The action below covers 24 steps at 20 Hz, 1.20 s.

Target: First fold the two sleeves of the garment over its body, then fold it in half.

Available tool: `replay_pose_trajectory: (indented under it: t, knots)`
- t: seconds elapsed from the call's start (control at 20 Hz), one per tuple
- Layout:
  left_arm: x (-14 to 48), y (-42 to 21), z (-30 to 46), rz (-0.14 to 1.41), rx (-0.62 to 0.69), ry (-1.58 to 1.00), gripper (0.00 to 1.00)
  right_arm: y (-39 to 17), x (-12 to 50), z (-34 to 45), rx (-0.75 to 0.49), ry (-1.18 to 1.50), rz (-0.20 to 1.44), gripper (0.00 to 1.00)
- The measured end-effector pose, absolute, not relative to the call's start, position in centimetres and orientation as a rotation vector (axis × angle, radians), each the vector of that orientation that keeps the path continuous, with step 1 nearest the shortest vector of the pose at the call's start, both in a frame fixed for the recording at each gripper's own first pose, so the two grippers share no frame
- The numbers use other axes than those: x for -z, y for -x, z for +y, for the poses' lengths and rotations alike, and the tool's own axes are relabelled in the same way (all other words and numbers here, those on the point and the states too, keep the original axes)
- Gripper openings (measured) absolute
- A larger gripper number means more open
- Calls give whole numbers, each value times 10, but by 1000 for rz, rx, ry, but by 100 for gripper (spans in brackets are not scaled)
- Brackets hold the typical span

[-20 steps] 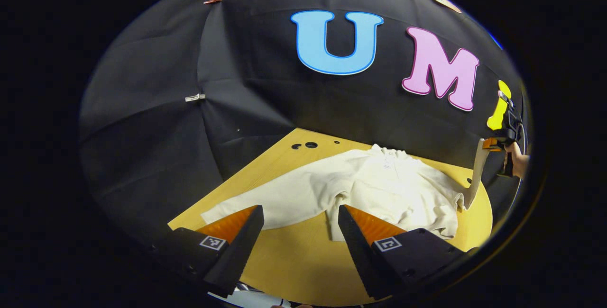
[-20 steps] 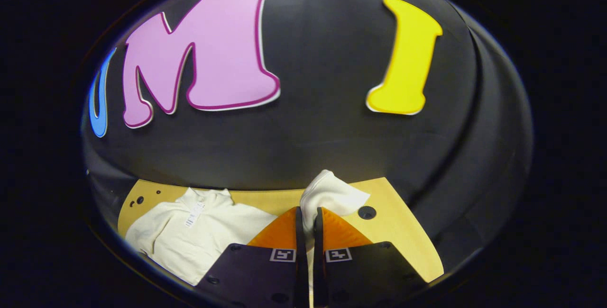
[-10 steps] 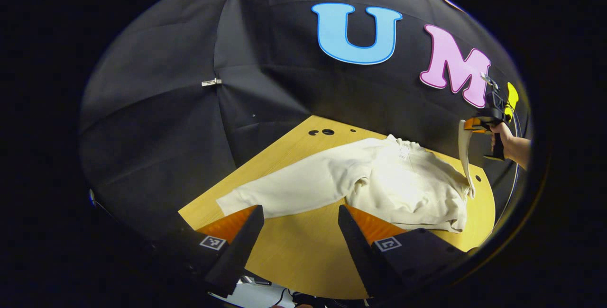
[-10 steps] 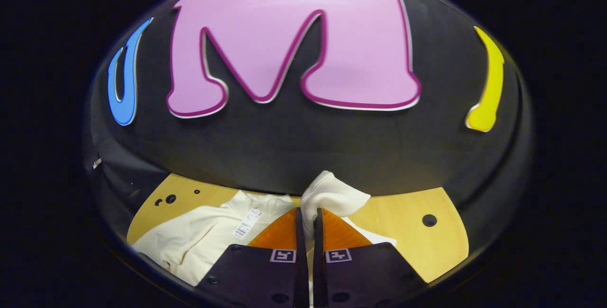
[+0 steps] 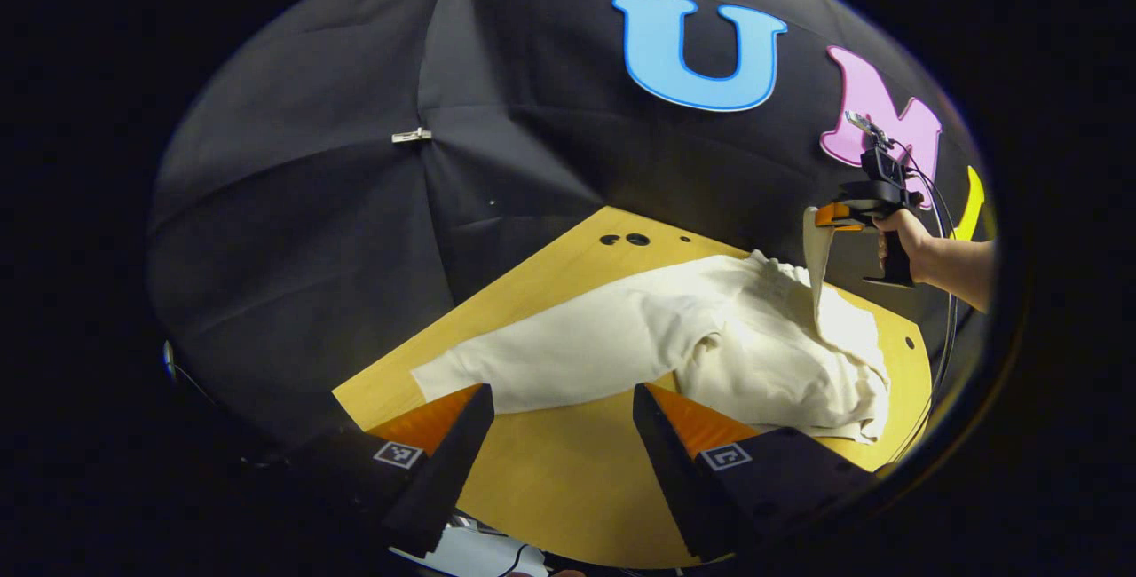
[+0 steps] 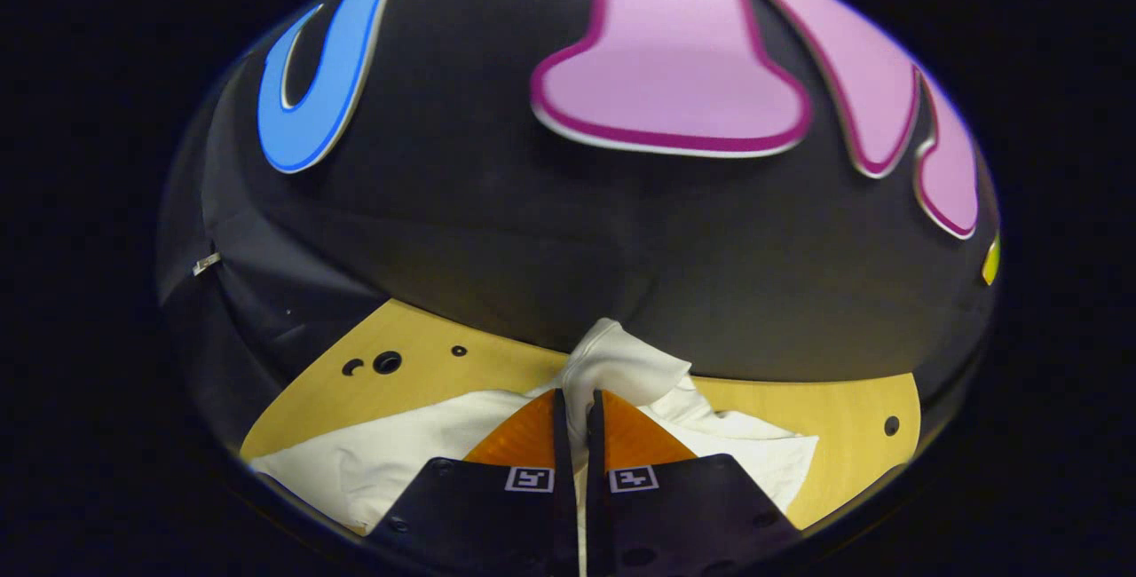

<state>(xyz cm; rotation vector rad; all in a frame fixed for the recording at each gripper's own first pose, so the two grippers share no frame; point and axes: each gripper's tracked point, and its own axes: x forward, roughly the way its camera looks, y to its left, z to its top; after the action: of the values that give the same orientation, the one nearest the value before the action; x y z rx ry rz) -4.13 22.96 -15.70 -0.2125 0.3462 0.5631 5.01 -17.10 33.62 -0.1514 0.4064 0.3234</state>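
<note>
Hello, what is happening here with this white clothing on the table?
A person is folding a cream garment on a wooden table with two handheld grippers. The right gripper, jaws closed on one sleeve, holds it raised above the body of the garment. The left gripper hangs open above the near edge of the table, gripping nothing. The other sleeve lies spread flat, not yet folded.

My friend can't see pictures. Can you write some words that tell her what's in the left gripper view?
A cream garment lies on a wooden table, one sleeve stretched flat. A person's hand holds the right gripper shut on the other sleeve, lifting it above the body. The left gripper hangs open over the table's near edge.
</note>
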Motion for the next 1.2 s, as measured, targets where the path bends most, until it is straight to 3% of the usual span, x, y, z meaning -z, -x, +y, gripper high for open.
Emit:
replay_pose_trajectory:
  t: [0.35,0.45,0.5,0.7,0.85,0.9,1.2]
  knots:
    - [175,48,271,373,-654,221,98,-23,-293,-144,-426,226,591,8]
    - [180,49,277,374,-666,222,98,-18,-288,-142,-453,263,614,16]
    - [183,47,277,373,-670,223,98,-15,-294,-139,-478,257,615,23]
    - [192,40,287,370,-709,206,97,2,-306,-129,-555,208,599,83]
    - [196,29,296,359,-733,193,98,3,-310,-131,-553,192,574,88]
    - [198,26,300,357,-743,198,98,2,-318,-140,-537,195,556,100]
    - [216,11,328,369,-820,224,98,-3,-360,-218,-427,198,493,99]
